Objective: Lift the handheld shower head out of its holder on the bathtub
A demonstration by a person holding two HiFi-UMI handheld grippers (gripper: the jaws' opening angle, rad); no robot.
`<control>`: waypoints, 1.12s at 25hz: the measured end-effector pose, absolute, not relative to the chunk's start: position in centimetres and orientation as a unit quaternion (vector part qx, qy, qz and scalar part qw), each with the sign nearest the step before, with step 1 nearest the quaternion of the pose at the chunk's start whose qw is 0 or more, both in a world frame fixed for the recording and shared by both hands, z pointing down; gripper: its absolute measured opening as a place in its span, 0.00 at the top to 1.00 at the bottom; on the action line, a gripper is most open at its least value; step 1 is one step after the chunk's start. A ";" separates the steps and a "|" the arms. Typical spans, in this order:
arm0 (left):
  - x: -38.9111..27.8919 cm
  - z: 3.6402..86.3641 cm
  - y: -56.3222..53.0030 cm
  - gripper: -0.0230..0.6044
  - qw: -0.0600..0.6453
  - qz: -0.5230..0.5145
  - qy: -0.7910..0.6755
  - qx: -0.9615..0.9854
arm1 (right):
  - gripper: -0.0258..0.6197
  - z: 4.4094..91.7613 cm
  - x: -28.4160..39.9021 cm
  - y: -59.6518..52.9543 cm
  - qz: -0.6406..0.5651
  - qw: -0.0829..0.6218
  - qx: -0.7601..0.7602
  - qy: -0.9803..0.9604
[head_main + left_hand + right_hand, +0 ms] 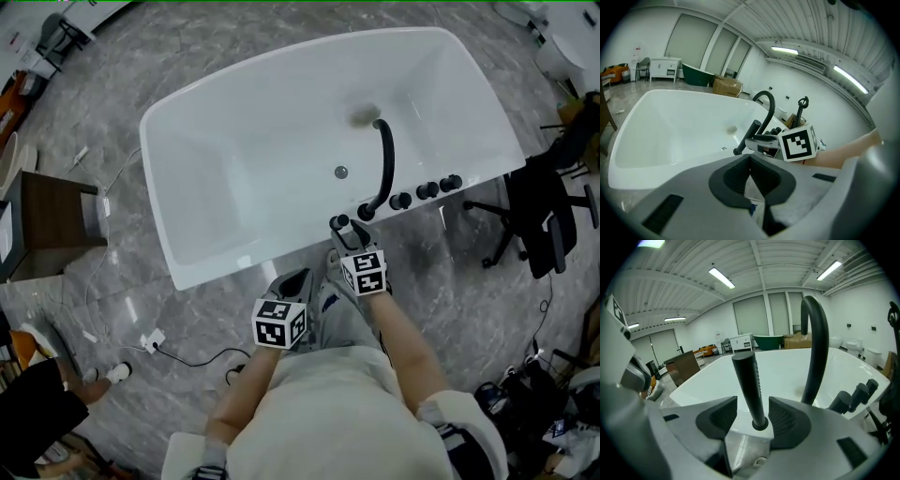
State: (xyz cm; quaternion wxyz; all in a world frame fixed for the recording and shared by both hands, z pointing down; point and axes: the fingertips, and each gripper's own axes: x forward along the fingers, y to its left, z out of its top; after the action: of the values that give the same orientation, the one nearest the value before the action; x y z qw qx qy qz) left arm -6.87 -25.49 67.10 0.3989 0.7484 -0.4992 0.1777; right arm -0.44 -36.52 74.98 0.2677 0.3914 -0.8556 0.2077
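Bright ceiling strip lights, fisheye-warped edges

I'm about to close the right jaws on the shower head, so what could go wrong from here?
1. The right gripper is open, with the handheld shower head between its jaws, low down near the holder. Gripping that low may pinch the holder too.
2. The curved spout stands close beside it, so a tilted lift could knock it.
3. The handle looks slim and smooth, so a loose grip might slip.
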 end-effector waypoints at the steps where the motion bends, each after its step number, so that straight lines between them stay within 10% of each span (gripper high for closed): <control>1: -7.0 67.3 -25.6 0.93 0.401 0.179 -0.501 0.746 | 0.65 75.5 -0.5 -36.7 0.209 0.273 0.390 -0.854; 28: -9.5 66.0 -22.3 0.93 0.398 0.179 -0.507 0.744 | 0.74 73.6 -2.1 -36.4 0.172 0.293 0.403 -0.850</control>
State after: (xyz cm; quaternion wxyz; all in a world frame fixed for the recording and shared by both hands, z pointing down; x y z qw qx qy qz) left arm -9.53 -22.33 65.98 0.3975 0.7439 -0.5067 0.1786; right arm -2.12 -36.42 73.58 0.2934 0.4030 -0.8498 0.1716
